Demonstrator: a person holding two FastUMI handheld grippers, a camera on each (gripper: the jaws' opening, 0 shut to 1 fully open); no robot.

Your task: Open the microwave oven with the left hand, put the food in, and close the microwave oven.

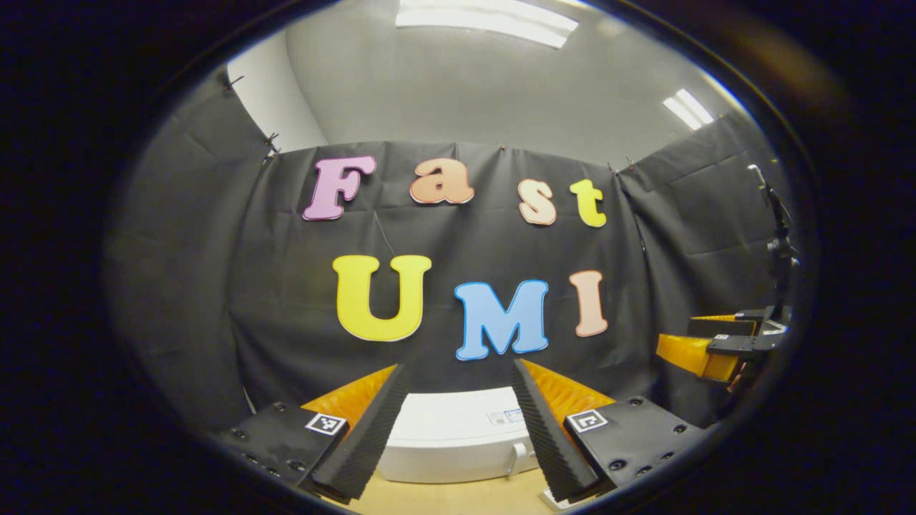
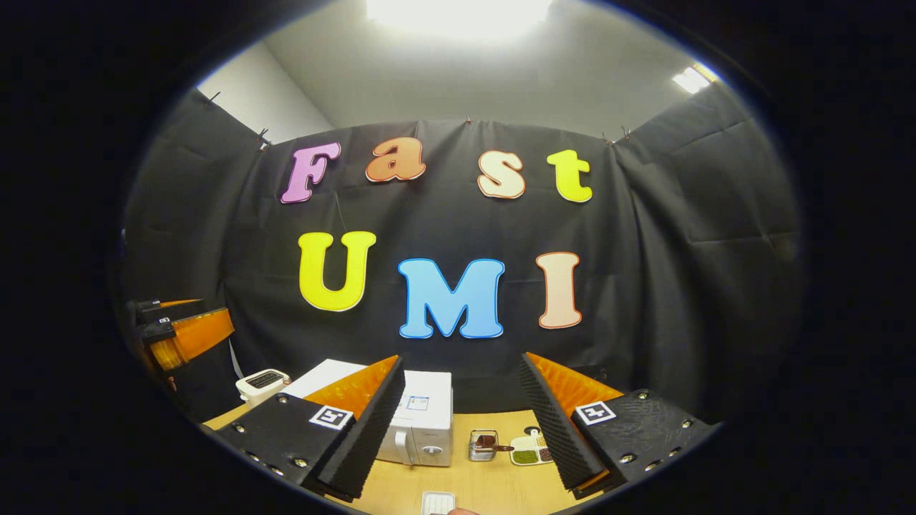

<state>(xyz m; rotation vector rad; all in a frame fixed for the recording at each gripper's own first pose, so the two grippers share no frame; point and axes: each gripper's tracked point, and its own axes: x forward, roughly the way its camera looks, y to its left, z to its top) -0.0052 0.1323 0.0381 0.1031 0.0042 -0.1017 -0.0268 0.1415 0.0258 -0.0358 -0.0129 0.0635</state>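
Observation:
The white microwave (image 2: 422, 422) stands on the wooden table, its door shut, with a handle (image 2: 403, 447) and a knob on its front. To its right sit a small wire basket holding a brown item (image 2: 485, 445) and a little plate of green and brown food (image 2: 533, 452). My right gripper (image 2: 459, 360) is held high and open, with nothing between its fingers. My left gripper (image 1: 458, 368) is open too, above and in front of the microwave (image 1: 458, 436), whose top lies between its fingers. Each gripper appears at the edge of the other's view: left (image 2: 182, 336), right (image 1: 708, 350).
A white toaster (image 2: 262, 385) stands left of the microwave, at the back. A small white object (image 2: 438, 502) lies on the table's near part (image 2: 494, 483). Black cloth closes the booth behind and on both sides.

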